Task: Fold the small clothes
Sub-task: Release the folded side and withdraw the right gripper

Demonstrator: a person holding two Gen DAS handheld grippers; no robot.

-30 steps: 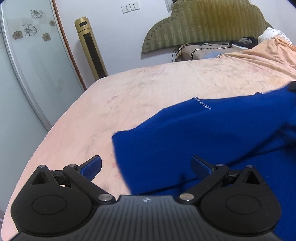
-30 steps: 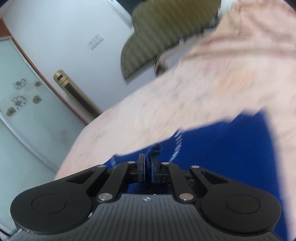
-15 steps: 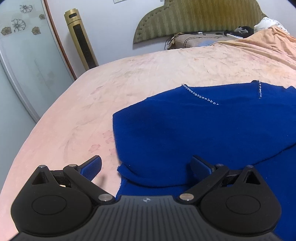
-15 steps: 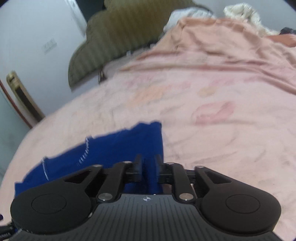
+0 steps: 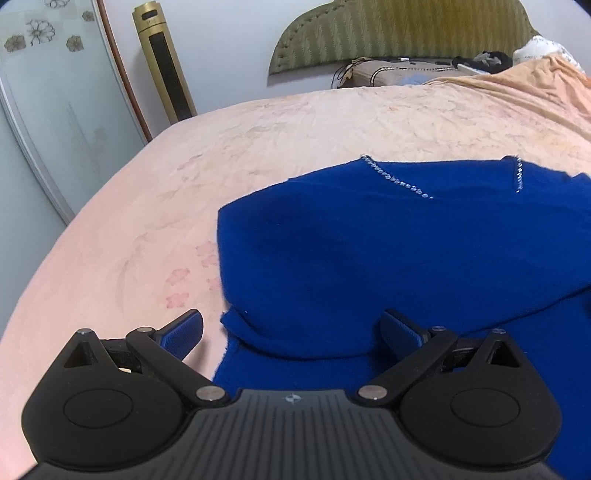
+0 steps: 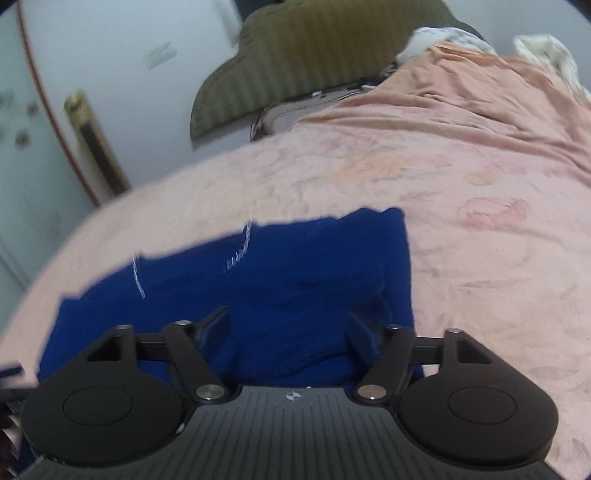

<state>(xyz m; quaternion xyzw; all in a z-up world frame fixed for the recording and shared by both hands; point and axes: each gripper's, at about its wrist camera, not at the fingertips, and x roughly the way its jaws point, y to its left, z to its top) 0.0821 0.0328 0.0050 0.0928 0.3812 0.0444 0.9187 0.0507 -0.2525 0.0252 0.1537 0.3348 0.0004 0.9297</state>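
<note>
A royal-blue knitted garment (image 5: 388,258) with a line of small silver beads (image 5: 399,181) lies folded over on the pink bedspread (image 5: 258,147). My left gripper (image 5: 291,328) hovers open over the garment's near left corner, its pads clear of the cloth. In the right wrist view the same blue garment (image 6: 288,280) lies flat, and my right gripper (image 6: 288,328) is above its near right part. Its jaws are opening, with cloth lying beneath and between them but not pinched.
A gold tower fan (image 5: 164,62) and a frosted glass sliding door (image 5: 44,110) stand at the left beyond the bed. An olive headboard (image 5: 399,33), a pillow and an orange blanket (image 5: 524,85) lie at the far end.
The right gripper let go of the blue cloth and its jaws spread apart as it swung right. The garment settled flat on the bed. The left gripper sank slightly.
</note>
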